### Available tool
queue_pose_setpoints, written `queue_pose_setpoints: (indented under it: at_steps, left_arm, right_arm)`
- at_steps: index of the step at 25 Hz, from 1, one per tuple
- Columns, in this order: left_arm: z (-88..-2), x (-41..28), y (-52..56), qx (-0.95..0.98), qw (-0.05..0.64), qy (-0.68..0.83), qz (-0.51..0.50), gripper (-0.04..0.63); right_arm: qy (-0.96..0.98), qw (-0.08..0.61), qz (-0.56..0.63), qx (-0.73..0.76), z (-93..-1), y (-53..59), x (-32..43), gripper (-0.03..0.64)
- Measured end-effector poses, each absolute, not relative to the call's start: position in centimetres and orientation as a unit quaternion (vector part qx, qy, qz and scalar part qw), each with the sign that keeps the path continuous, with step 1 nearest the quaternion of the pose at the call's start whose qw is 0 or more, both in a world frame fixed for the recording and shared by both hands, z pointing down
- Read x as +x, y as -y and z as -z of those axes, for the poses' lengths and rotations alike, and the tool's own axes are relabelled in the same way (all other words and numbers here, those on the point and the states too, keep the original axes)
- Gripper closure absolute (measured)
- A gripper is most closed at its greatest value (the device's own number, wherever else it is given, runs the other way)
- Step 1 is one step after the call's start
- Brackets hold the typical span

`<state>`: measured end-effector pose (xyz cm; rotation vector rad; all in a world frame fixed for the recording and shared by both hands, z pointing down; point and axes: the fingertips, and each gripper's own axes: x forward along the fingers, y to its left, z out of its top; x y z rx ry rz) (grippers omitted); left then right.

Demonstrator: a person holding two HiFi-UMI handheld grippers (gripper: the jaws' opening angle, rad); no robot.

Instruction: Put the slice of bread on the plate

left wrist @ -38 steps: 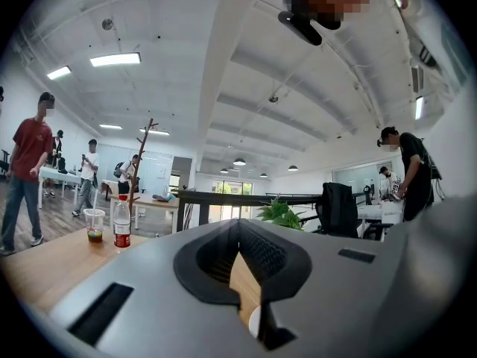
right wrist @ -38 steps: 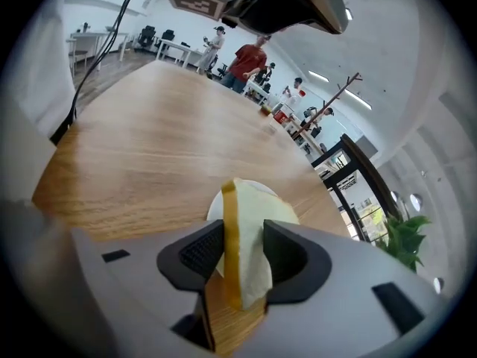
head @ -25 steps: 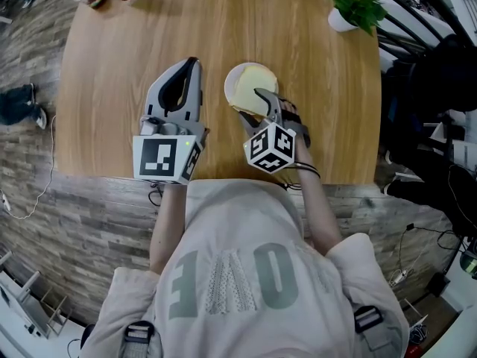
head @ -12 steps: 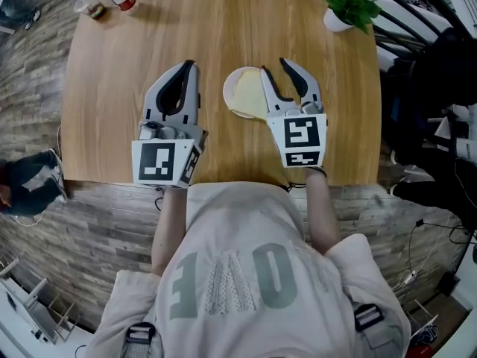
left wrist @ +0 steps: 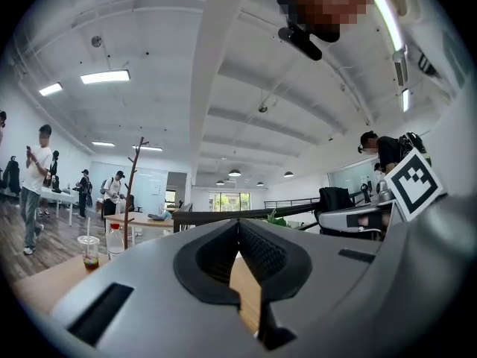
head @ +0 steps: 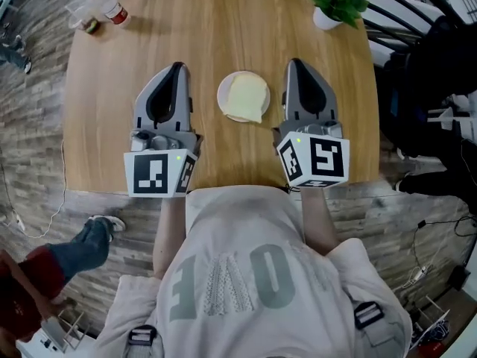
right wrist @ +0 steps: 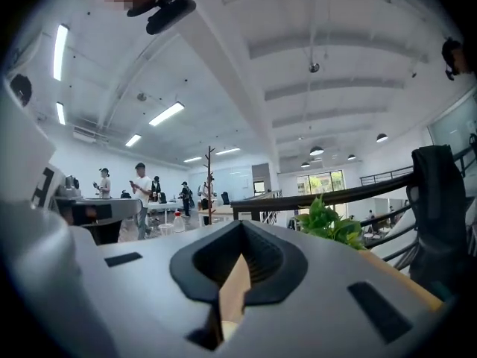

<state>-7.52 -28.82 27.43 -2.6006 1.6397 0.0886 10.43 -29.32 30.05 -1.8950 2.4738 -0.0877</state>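
A pale slice of bread (head: 247,95) lies on a small white plate (head: 223,98) in the middle of the round wooden table (head: 223,21). My left gripper (head: 177,68) hovers left of the plate, jaws together and empty. To the right of the plate my right gripper (head: 295,64) is held level, its jaws also closed on nothing. Neither gripper touches the bread or the plate. In the left gripper view the left gripper (left wrist: 238,222) has its tips meeting, and in the right gripper view the right gripper (right wrist: 240,224) does too.
A potted plant (head: 333,2) stands at the table's far right edge. A bottle (head: 110,6) and a cup (head: 83,22) sit at the far left. Black chairs and cables crowd the floor on the right. A person's leg (head: 89,245) shows at lower left.
My right gripper has let go of the bread on the plate, risen, rolled upright, moved to the right of the plate and shut. The left gripper rose slightly.
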Motion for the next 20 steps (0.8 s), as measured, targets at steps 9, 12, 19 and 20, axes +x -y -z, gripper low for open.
queue_pose_setpoints:
  at_steps: [9, 12, 19, 20]
  left_arm:
    - [-26.3, -7.6, 28.4, -0.842, 0.046, -0.537, -0.033, 0.588]
    - [-26.0, -7.7, 28.3, -0.841, 0.05, -0.537, -0.036, 0.588]
    - [-26.2, -7.7, 28.2, -0.841, 0.047, -0.538, -0.035, 0.588]
    - [-26.2, -7.7, 28.2, -0.84, 0.048, -0.539, -0.035, 0.588]
  right_arm:
    - [-0.806, -0.018, -0.015, -0.591, -30.1, 27.8, 8.7, 0.6]
    - [-0.807, -0.025, -0.022, -0.59, -30.0, 27.6, 8.5, 0.6]
    - [-0.806, -0.036, -0.022, -0.591, -30.6, 27.4, 8.6, 0.6]
    - [-0.806, -0.037, -0.022, -0.591, -30.7, 27.3, 8.5, 0.6]
